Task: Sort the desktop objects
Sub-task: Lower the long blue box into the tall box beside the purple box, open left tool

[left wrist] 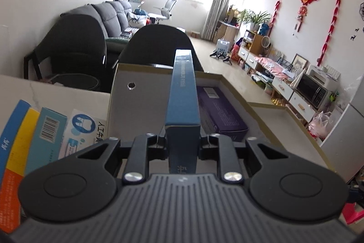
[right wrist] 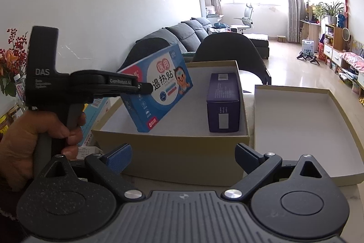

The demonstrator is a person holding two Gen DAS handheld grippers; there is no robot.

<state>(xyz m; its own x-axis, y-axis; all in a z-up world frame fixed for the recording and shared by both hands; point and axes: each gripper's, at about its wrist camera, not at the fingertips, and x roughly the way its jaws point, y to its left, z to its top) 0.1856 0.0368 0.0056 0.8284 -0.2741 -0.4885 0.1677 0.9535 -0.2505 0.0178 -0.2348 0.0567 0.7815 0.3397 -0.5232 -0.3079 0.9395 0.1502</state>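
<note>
left gripper (left wrist: 183, 140) clamps a blue box (right wrist: 159, 88) (tilted) above the cardboard box (right wrist: 170, 152); right gripper (right wrist: 183, 157) gapes wide before it.

Left tongs' (left wrist: 183, 140) pads hidden behind blue box (left wrist: 183, 92) they clamp; its small side print too blurred to read. Boxes (left wrist: 27, 136) left of tongs cut off by frame edge. Purple box (left wrist: 218, 111) partly hidden behind blue box.
</note>
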